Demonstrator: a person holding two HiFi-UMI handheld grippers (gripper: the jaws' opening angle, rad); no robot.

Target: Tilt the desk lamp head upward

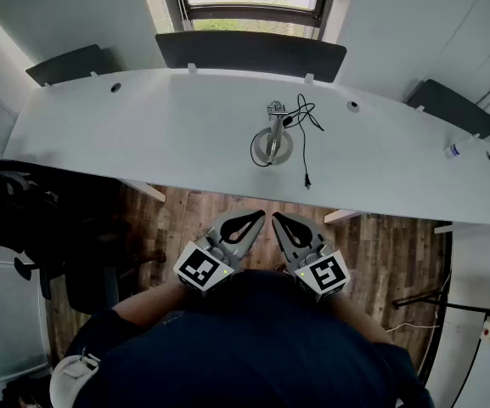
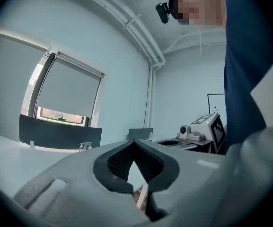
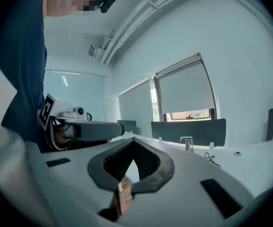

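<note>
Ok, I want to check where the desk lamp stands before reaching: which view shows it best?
The head view: the desk lamp stands unobstructed on the white desk, round base and black cord clear. The right gripper view shows it small, side-on; the left gripper view only a tiny piece.

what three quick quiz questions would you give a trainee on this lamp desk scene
1. True or false: the left claw and the right claw are both shut and hold nothing.
2. Where does the desk lamp stand? A) on the floor B) near the middle of the white desk C) in a claw
3. Fill in: in the head view, the plug end of the black cable lies on the lamp's ____ side.
Key: 1 true; 2 B; 3 right
</note>
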